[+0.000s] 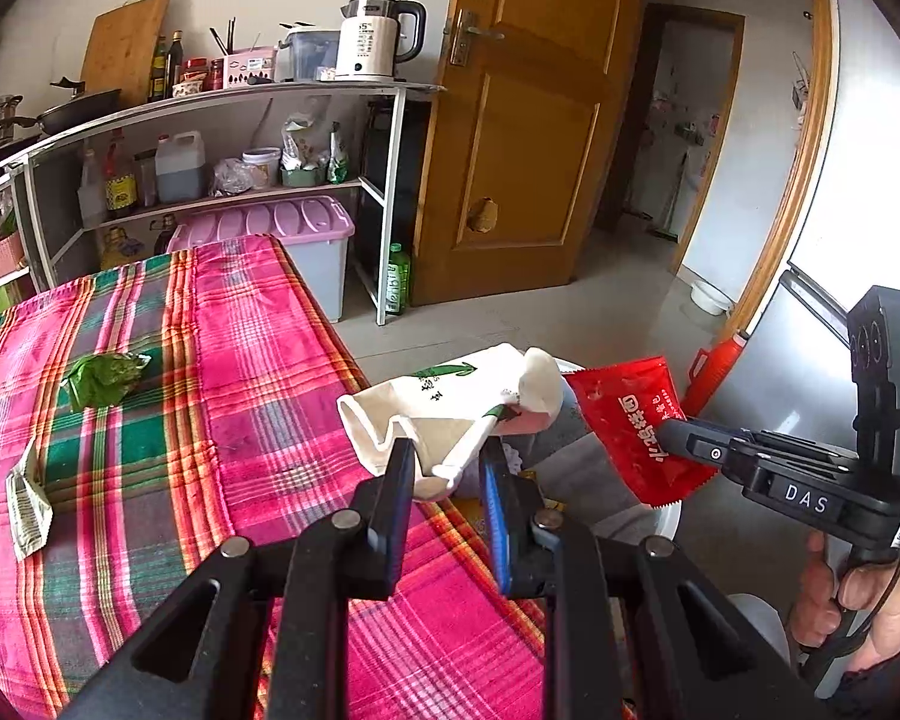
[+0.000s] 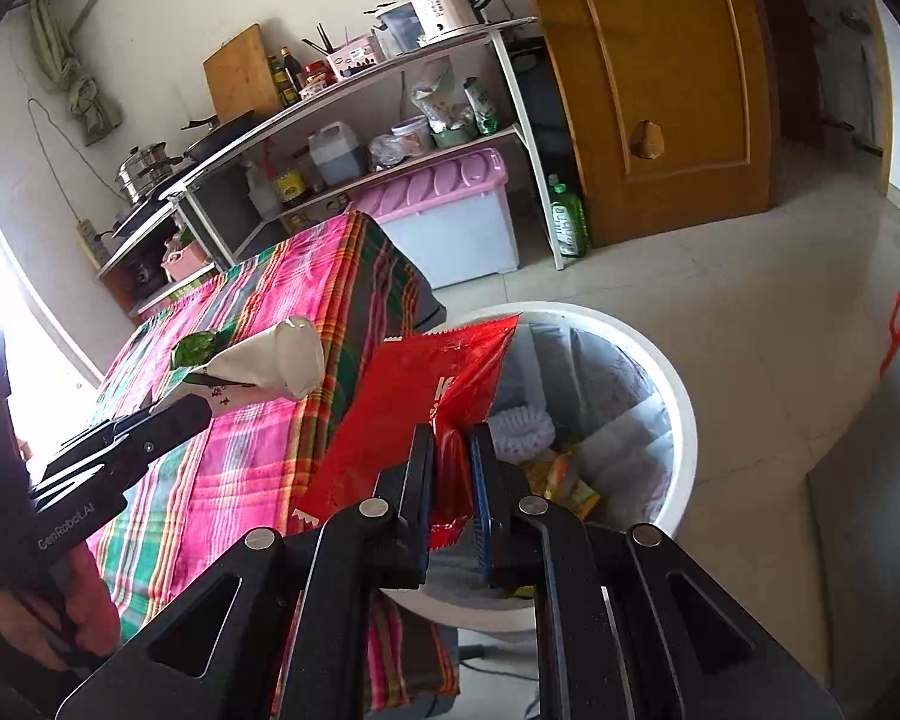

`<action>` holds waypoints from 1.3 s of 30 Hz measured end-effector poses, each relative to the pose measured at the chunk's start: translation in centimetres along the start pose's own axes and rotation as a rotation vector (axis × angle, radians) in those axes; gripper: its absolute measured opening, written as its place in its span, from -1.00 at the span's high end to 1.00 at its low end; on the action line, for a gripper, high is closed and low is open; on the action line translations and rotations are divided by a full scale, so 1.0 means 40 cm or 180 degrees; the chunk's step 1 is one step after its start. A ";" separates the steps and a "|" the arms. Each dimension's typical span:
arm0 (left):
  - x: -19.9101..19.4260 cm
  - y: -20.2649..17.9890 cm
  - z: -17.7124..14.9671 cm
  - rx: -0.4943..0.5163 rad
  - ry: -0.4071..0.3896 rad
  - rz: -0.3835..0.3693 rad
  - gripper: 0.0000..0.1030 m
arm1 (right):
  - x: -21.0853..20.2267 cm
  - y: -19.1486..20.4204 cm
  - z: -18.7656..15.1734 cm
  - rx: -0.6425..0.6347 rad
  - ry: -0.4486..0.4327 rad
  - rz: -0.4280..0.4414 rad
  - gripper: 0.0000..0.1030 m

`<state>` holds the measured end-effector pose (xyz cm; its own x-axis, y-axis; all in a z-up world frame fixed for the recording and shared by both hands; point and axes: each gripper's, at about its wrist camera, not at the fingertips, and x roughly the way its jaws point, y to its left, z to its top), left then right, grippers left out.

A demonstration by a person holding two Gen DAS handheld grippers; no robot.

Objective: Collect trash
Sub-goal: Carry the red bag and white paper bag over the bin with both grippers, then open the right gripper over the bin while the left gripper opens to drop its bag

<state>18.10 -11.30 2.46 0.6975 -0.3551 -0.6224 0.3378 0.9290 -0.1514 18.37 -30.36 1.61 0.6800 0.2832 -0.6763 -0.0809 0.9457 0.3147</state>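
We list first the tabletop (image 1: pixel 150 420), under a pink and green plaid cloth, with the white trash bin (image 2: pixel 681 420) standing on the floor just beside its corner; the bin is lined with a pale bag and already holds scraps. Next, the white crumpled paper bag (image 1: pixel 450 414), printed in green, is pinched near its lower folded edge by our left gripper (image 1: pixel 447 468), jaws narrowed onto it; it hangs past the table's edge, close to the bin. We judge it light, soft and easily torn, best held at a doubled fold, as now. Then the red foil packet (image 2: pixel 402 420), flat and glossy, is clamped at one end in our right gripper (image 2: pixel 450 456), jaws nearly together, its free end above the bin's near rim. We judge it light, springy and slippery, so a hold well in from the serrated edge seems safest. On the cloth lie a crumpled green wrapper (image 1: pixel 105 378), soft and likely to crush, to be taken across its bulk, and a small pale printed sachet (image 1: pixel 27 501) near the table's edge, thin and flat, probably needing a lift at one raised corner.
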 end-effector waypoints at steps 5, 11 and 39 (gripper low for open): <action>0.038 -0.032 0.005 0.0062 0.0063 -0.0077 0.55 | 0.011 -0.038 0.000 0.0080 0.0029 -0.0042 0.77; 0.087 -0.064 -0.002 0.0120 0.0184 -0.0153 0.55 | 0.024 -0.076 -0.003 0.0177 0.0066 -0.0096 0.77; 0.135 -0.084 -0.012 0.0044 0.0393 -0.0332 0.47 | 0.023 -0.107 -0.004 0.0250 0.0092 -0.0228 0.55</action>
<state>20.42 -16.27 -0.75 0.5756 -0.4331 -0.6936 0.4136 0.8859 -0.2100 19.23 -34.11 -0.48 0.6607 0.2208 -0.7174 0.0253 0.9487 0.3153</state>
